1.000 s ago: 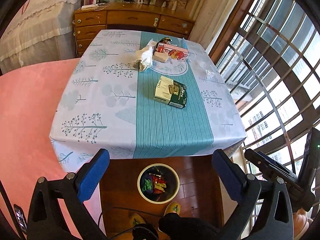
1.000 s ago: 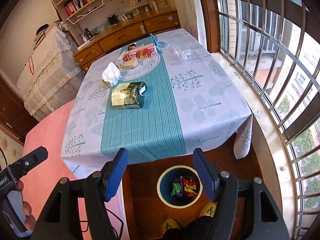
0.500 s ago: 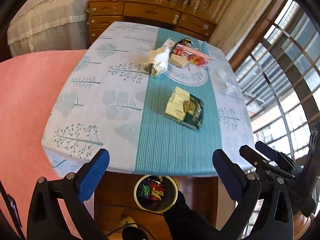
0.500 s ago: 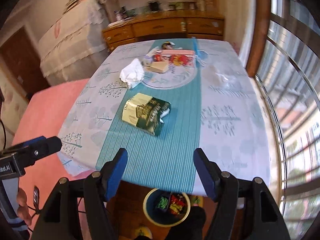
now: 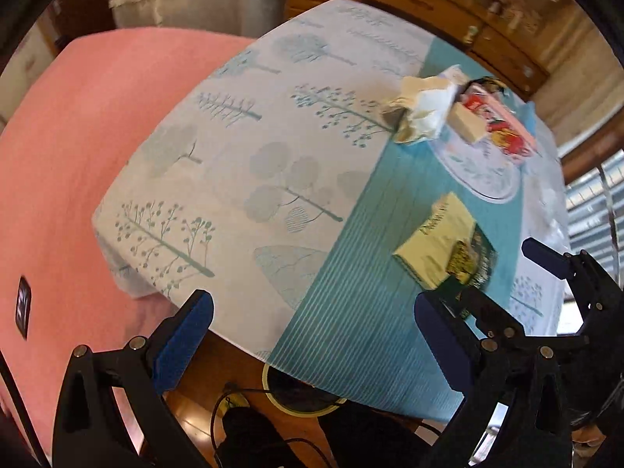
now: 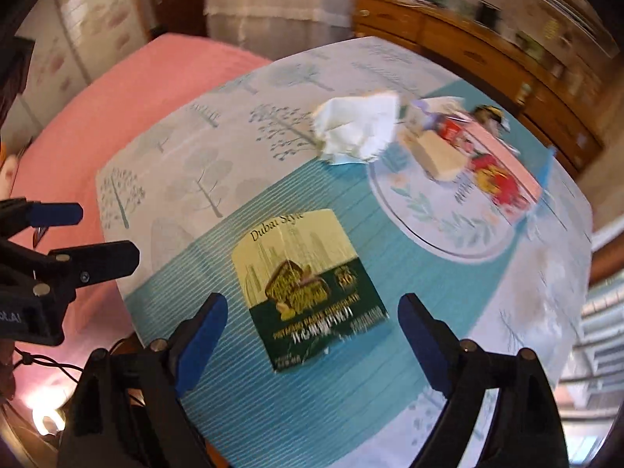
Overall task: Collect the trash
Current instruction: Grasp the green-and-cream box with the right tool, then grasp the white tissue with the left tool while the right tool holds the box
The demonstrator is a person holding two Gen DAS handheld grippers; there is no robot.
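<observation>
Right gripper (image 6: 312,335) hangs over the chocolate wrapper (image 6: 308,288), jaws just opening wide, nothing pressed between them. The wrapper lies flat on the worktop (image 6: 448,296) teal stripe, near the front edge. Left gripper (image 5: 312,335), jaws spread and empty, is at the worktop's front edge.

left wrist: looks steeply down from the table's (image 5: 218,179) near corner, bin (image 5: 273,394) under its edge | right wrist: looks down, closer in, over the chocolate packet (image 6: 304,288) | shared: packet, crumpled tissue (image 6: 358,128), teal runner (image 5: 374,312); each view shows the other gripper at its edge
</observation>
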